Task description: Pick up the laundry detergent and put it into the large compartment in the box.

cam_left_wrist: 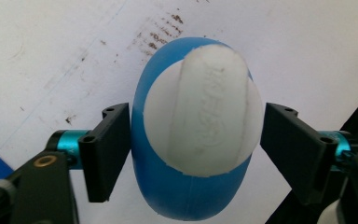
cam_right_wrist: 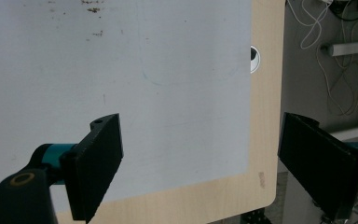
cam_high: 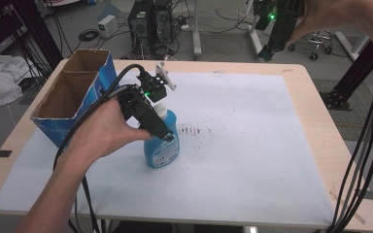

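Note:
A blue bottle (cam_high: 161, 148) with a white cap (cam_left_wrist: 200, 112) stands upright on the white sheet, left of the table's middle. My left gripper (cam_high: 167, 136) comes down on it from above. In the left gripper view its two black pads (cam_left_wrist: 109, 149) sit against opposite sides of the bottle (cam_left_wrist: 186, 200), so the left gripper (cam_left_wrist: 196, 140) is shut on it. A hand holds my right gripper (cam_high: 268, 51) high over the far right edge of the table. In the right gripper view it (cam_right_wrist: 200, 163) stands open, with nothing between its jaws.
An open cardboard box (cam_high: 73, 92) with blue sides stands at the table's left edge, close to the bottle. The white sheet (cam_high: 252, 145) covers most of the wooden table (cam_high: 315, 121) and carries dark smudges (cam_high: 194, 130) beside the bottle. Computers and cables lie on the floor beyond.

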